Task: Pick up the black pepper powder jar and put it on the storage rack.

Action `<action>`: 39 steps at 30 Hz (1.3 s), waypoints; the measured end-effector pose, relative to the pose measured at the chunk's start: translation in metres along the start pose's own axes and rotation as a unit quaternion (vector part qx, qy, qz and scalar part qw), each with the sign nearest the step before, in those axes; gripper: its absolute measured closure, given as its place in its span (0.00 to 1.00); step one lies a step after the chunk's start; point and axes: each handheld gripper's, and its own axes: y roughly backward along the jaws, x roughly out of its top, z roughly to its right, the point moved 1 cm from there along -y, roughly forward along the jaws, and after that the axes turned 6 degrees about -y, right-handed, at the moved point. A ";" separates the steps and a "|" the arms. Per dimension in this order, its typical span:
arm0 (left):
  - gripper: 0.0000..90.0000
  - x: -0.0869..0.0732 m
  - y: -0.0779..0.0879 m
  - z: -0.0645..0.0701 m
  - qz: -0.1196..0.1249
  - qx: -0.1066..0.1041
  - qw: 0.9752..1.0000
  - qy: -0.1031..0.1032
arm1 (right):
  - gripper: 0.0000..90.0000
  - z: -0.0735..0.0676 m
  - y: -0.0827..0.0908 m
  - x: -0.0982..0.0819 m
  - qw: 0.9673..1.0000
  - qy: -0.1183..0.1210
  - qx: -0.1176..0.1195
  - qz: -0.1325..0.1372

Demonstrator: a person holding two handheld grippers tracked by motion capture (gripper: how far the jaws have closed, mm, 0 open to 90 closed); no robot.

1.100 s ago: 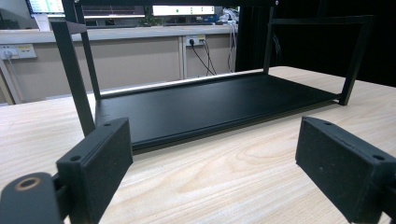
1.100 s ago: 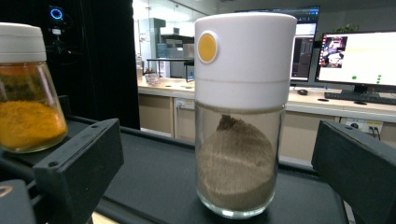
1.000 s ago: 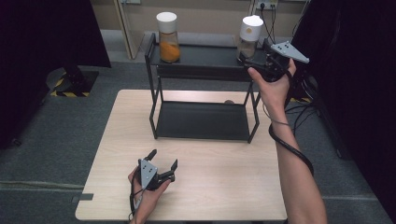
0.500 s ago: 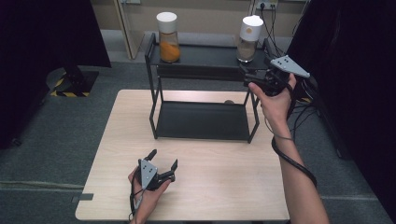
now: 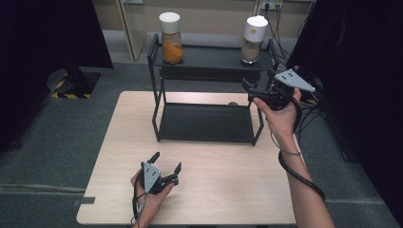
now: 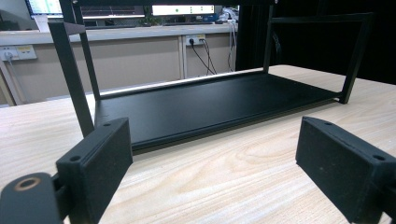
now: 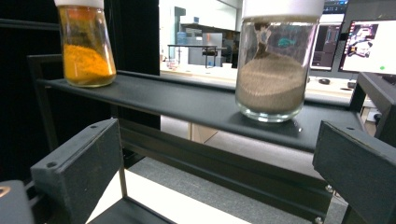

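Observation:
A black two-tier rack (image 5: pixel 205 123) stands on the wooden table (image 5: pixel 237 185). Its top shelf (image 7: pixel 187 105) carries a white-lidded jar of orange powder (image 5: pixel 171 39) (image 7: pixel 87 46) at the left and a white-lidded jar of beige powder (image 5: pixel 251 40) (image 7: pixel 273 65) at the right. My right gripper (image 5: pixel 251 91) (image 7: pixel 219 163) hangs open in the air by the rack's right end, just below and short of the beige jar, holding nothing. My left gripper (image 5: pixel 167 161) (image 6: pixel 215 154) rests open near the table's front edge, aimed at the rack's bare lower shelf (image 6: pixel 210 102).
Grey carpet surrounds the table. Black curtains hang at both sides (image 5: pixel 361 71). A wall with power sockets (image 5: pixel 268 5) and cables runs behind the rack. The right gripper's cable (image 5: pixel 304 175) loops along the forearm.
My right gripper has drawn back from the beige jar, coming down and toward the person; the jar stays on the top shelf. The left gripper has not moved.

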 end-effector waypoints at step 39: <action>0.11 0.000 -0.001 0.002 0.001 0.000 1.000 -0.003 | 0.02 -0.007 0.052 -0.068 0.998 -0.010 0.044 -0.041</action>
